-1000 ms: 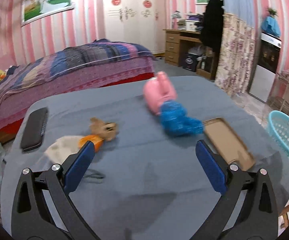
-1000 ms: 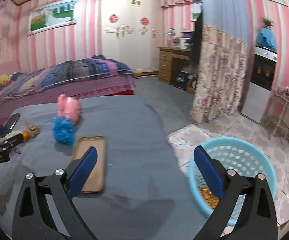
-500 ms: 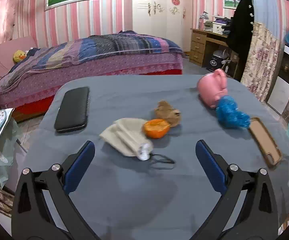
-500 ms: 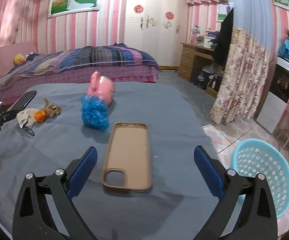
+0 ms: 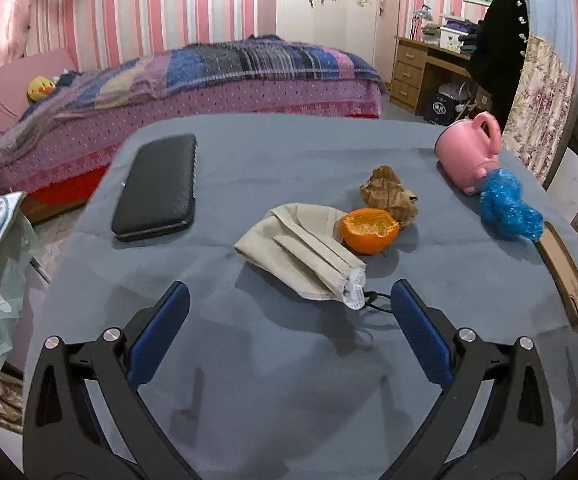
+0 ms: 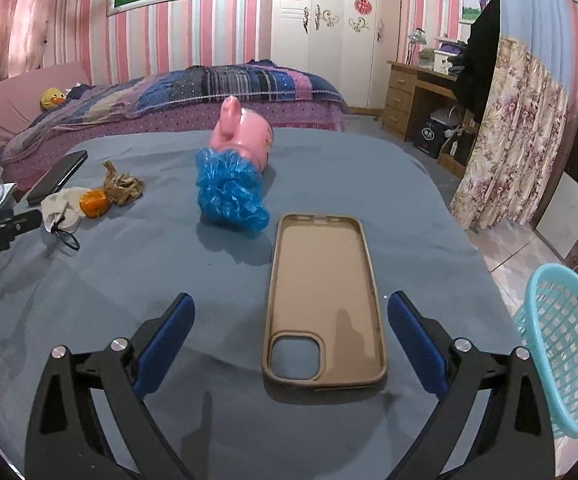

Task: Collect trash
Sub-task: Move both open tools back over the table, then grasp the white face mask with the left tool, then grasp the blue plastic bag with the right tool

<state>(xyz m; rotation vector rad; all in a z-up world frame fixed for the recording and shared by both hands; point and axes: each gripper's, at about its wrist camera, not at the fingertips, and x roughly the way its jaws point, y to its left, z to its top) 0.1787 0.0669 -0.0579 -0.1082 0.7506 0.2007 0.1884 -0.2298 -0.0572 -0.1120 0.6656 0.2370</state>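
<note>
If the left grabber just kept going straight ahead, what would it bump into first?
Probably the beige face mask: it lies straight ahead of the open left gripper, nearer than the half orange peel behind it. The exact height is hard to judge.

Bare table (image 5: pixel 273 360) lies before the mask (image 5: pixel 301 254). Peel (image 5: pixel 370 230) and paper (image 5: pixel 389 196) crowd behind; the case (image 6: pixel 323 304) fills the right approach.

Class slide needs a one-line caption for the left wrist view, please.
Open left gripper faces a crumpled beige face mask, half orange peel and crumpled brown paper on the grey-blue table.
</note>
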